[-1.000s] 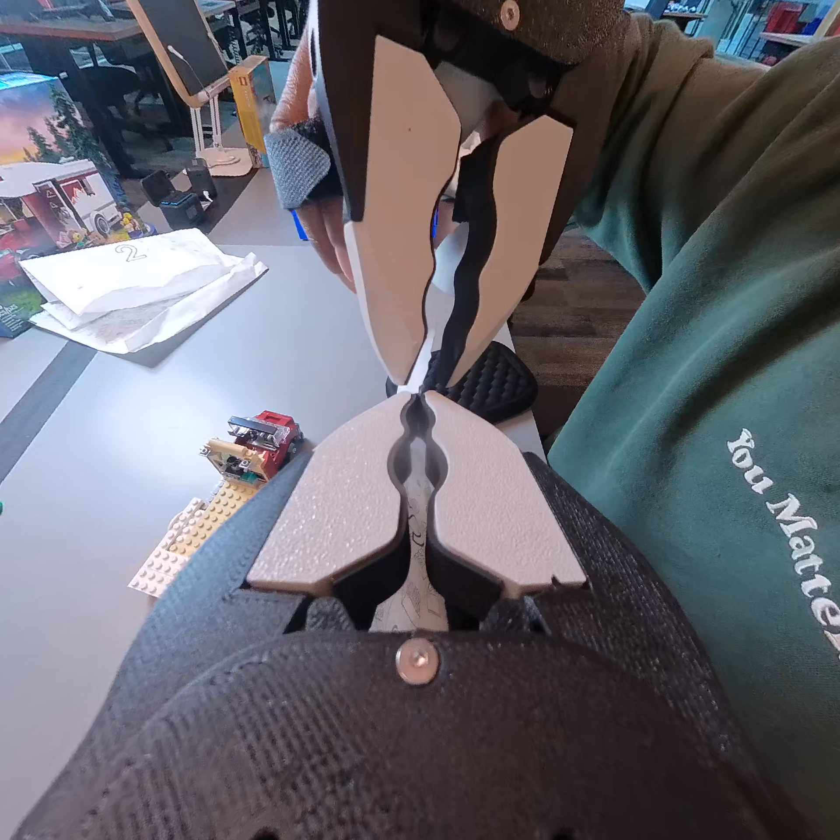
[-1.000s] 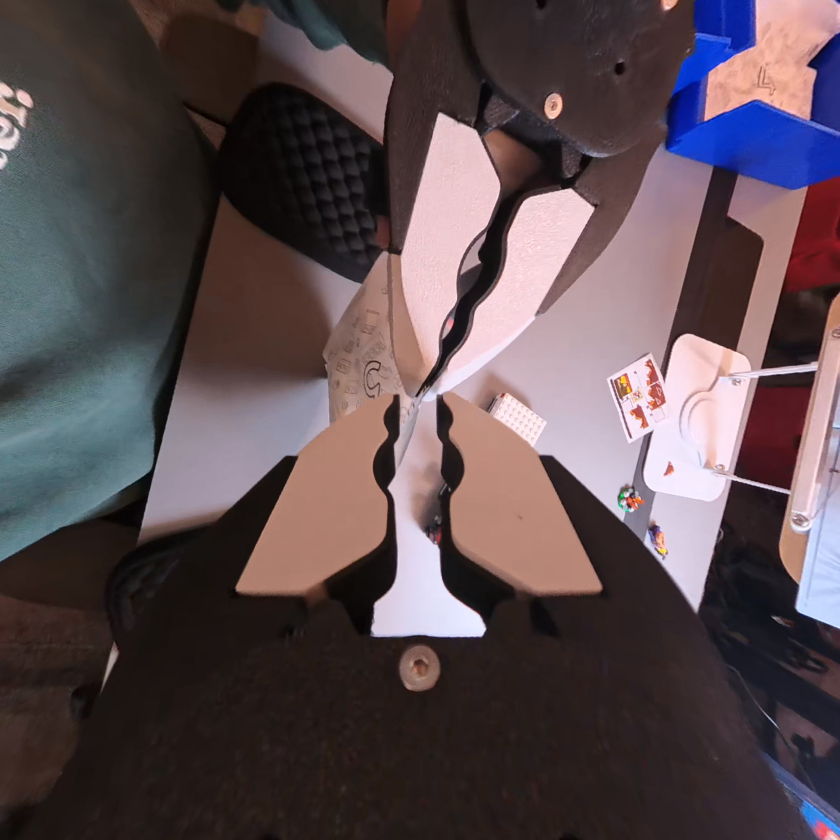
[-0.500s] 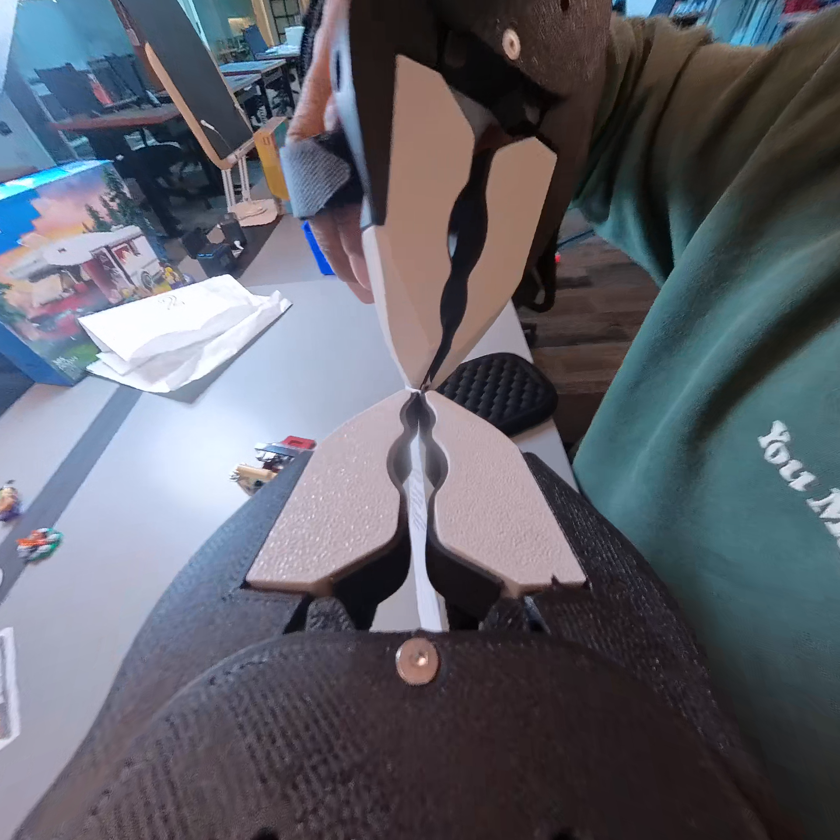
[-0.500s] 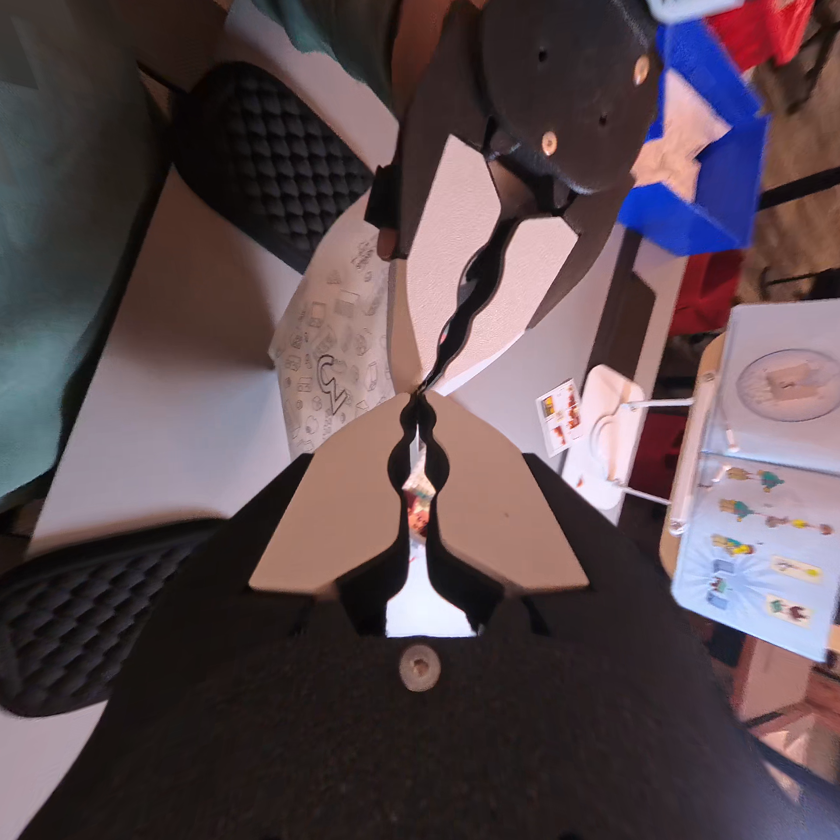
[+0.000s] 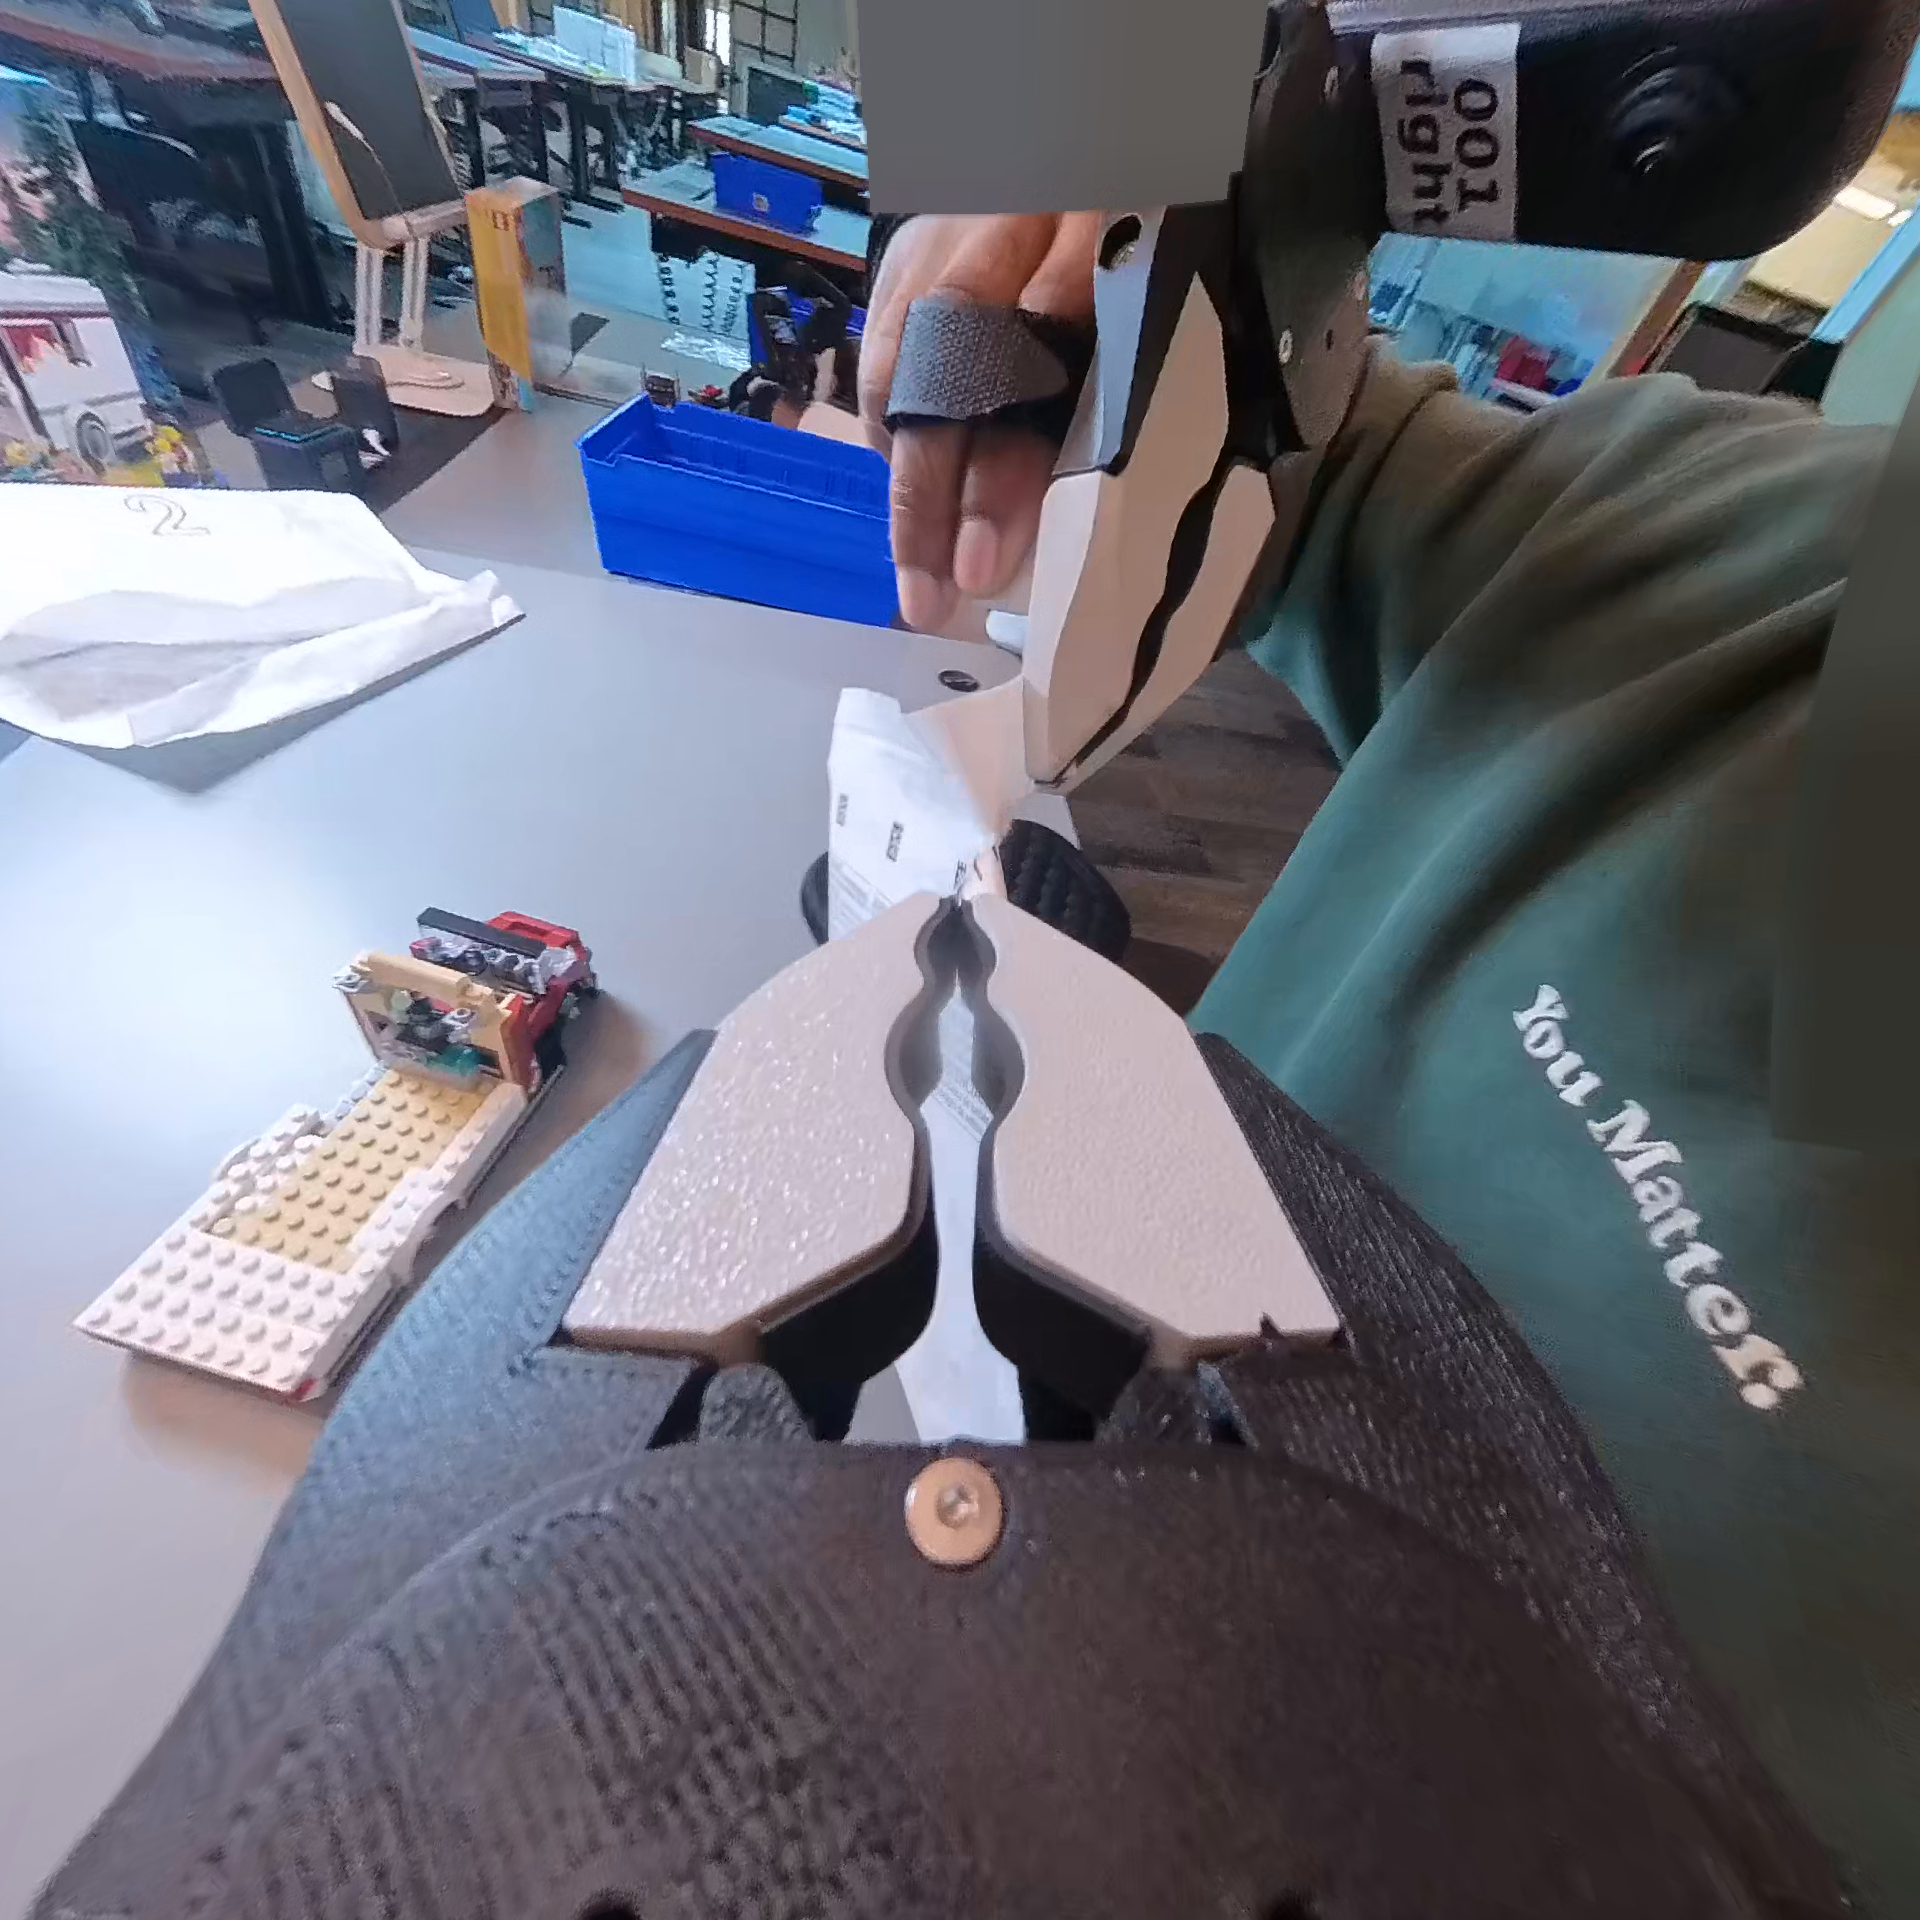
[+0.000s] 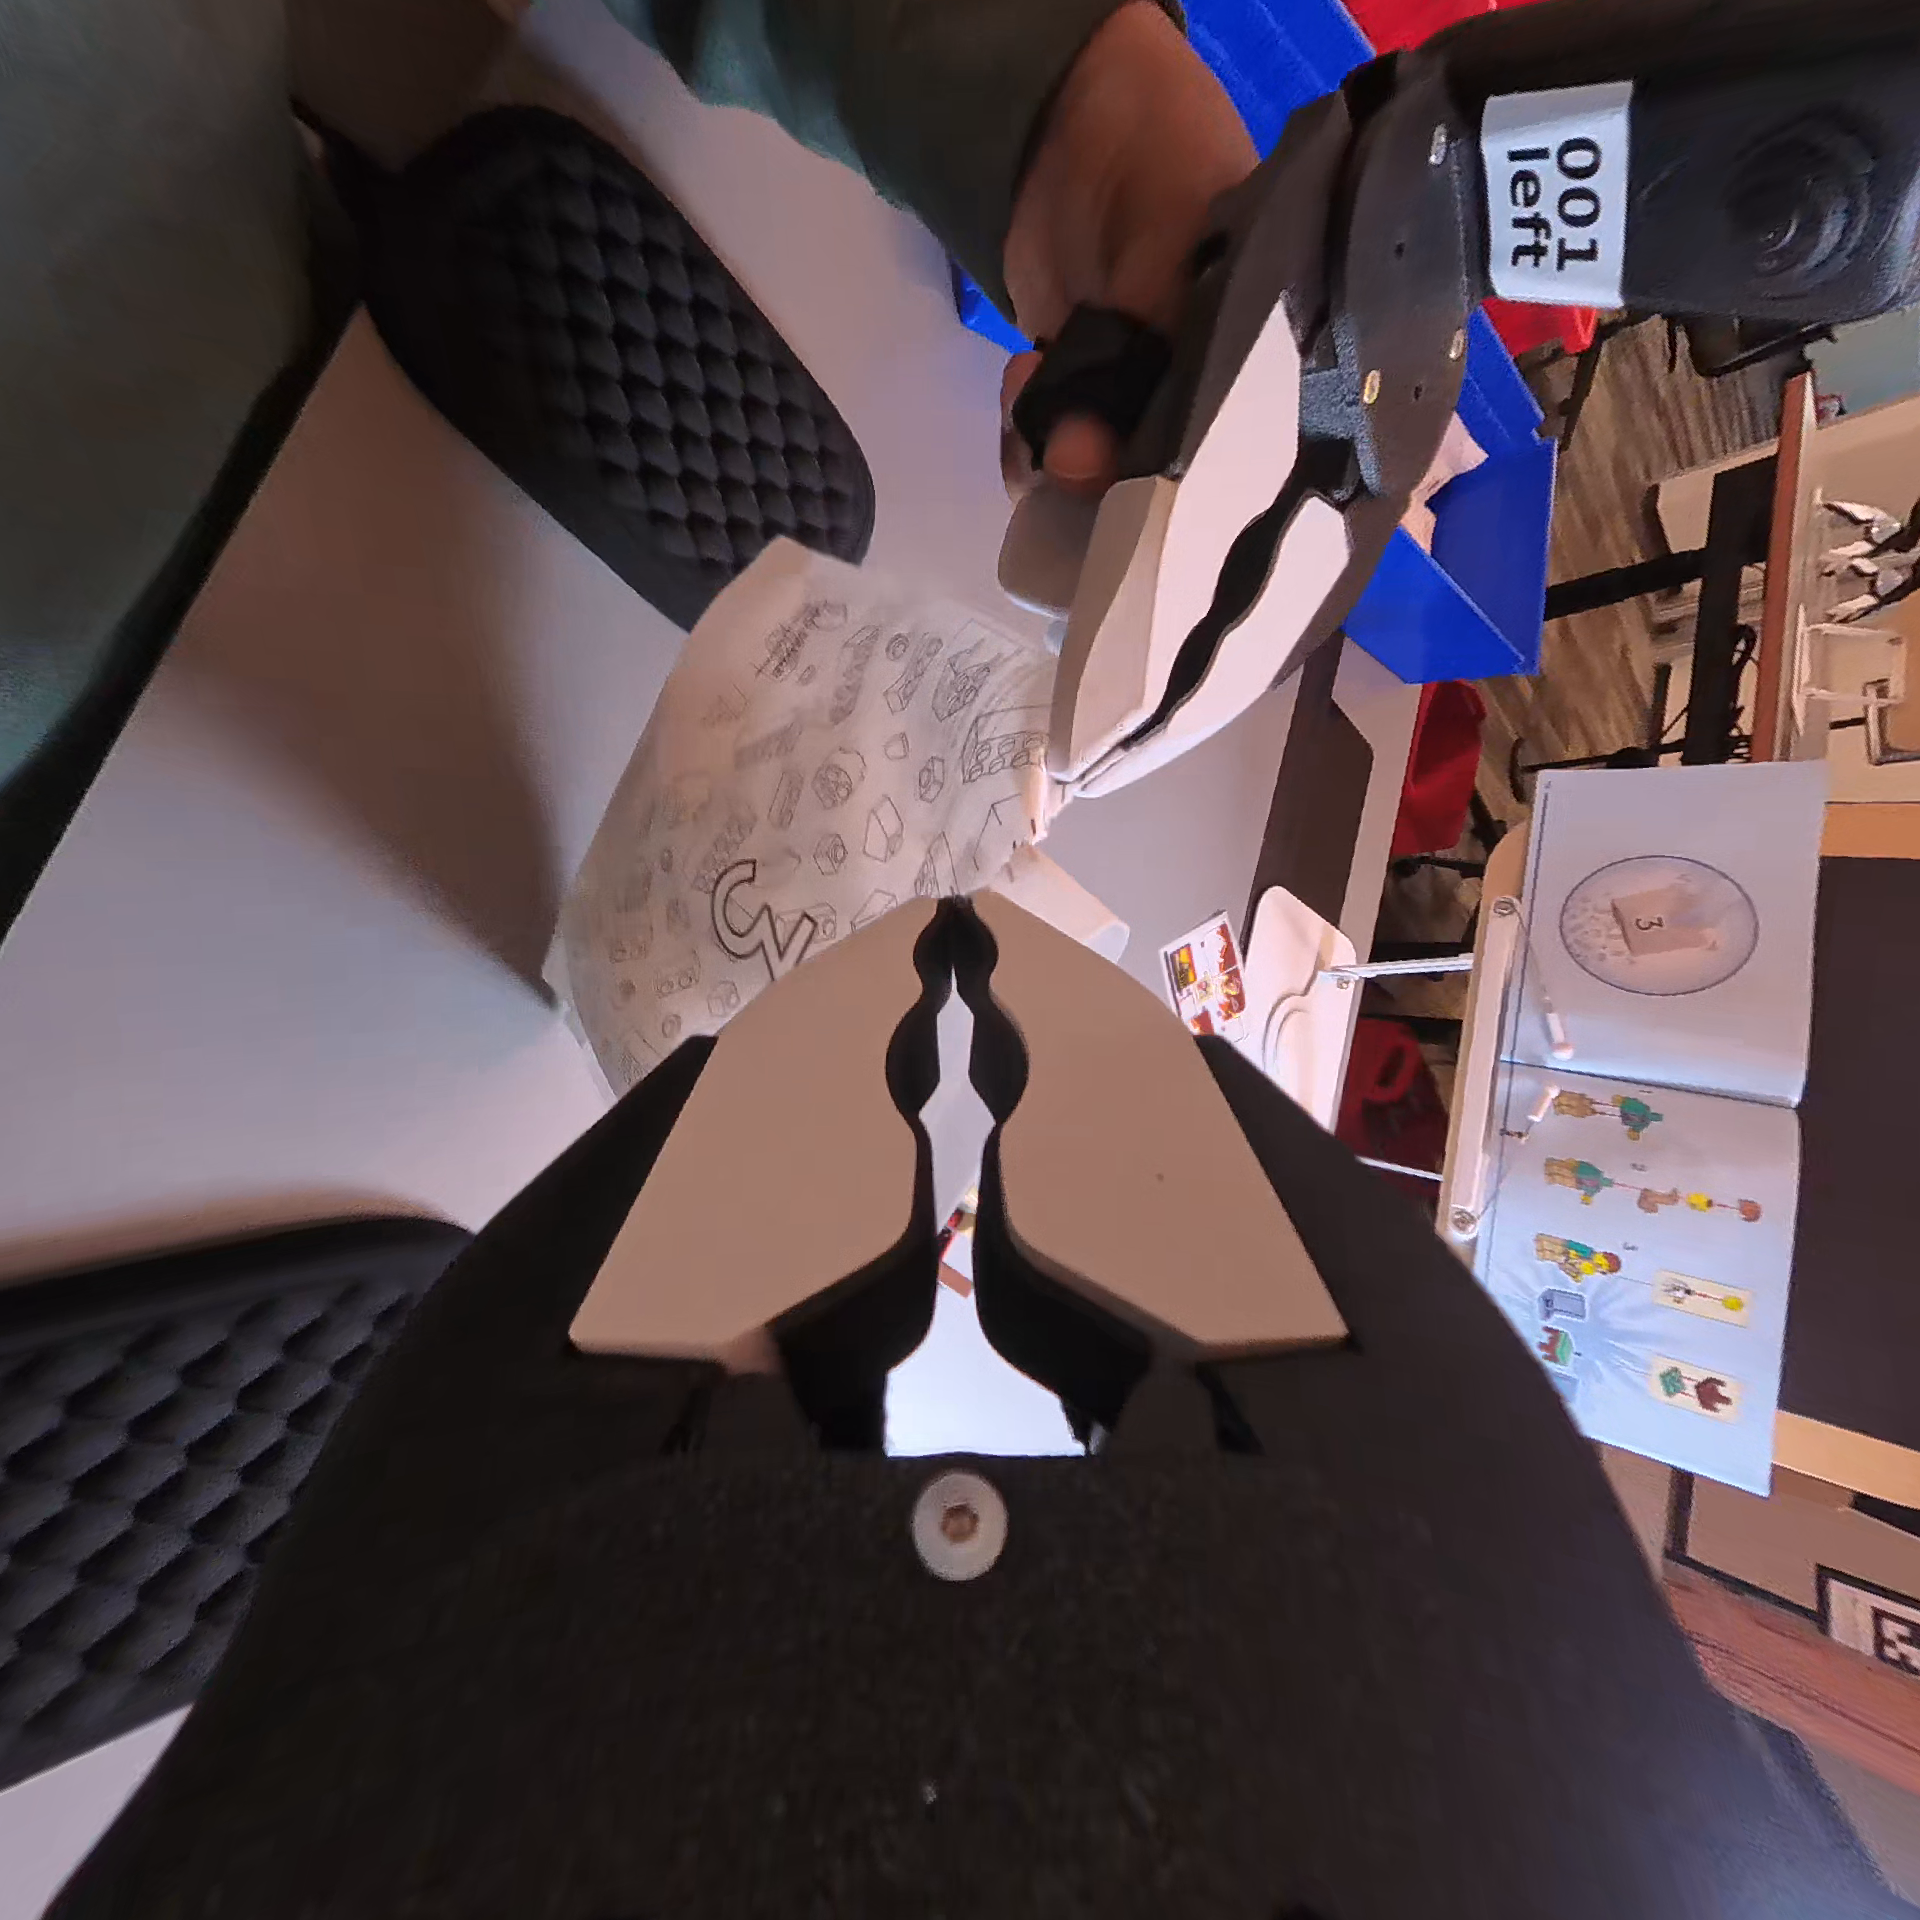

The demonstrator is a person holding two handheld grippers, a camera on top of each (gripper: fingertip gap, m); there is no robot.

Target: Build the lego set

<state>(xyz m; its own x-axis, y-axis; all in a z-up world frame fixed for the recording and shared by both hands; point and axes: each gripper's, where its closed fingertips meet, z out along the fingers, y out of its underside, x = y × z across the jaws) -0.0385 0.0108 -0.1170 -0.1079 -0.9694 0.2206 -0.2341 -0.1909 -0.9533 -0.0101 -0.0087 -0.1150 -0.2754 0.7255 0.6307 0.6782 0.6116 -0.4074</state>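
A white paper bag of Lego parts (image 6: 810, 831), printed with brick drawings, hangs above the grey table (image 5: 520, 831). My left gripper (image 5: 958, 906) is shut on the bag's top edge (image 5: 894, 821). My right gripper (image 6: 951, 909) is shut on the same edge a short way off. Each gripper shows in the other's view, the right gripper (image 5: 1049, 774) and the left gripper (image 6: 1081, 774). The edge between them looks torn. The partly built Lego vehicle (image 5: 343, 1164), with tan and white plates and a red cab, sits on the table to the left.
A blue bin (image 5: 727, 499) stands at the table's far side, with flat white paper bags (image 5: 208, 613) to the left. An open instruction booklet (image 6: 1662, 1091) rests on a stand and a sticker sheet (image 6: 1205, 977) lies nearby. Black chair armrests (image 6: 623, 364) and a person's green sleeve are close. Tip to tip, the grippers are about 4 cm apart. The partly built Lego vehicle (image 5: 343, 1164) is about 25 cm from my left fingertips.
My right gripper closed on the bag's edge beside the left one. The two grippers, tip to tip before, have pulled apart and the bag's top has opened between them.
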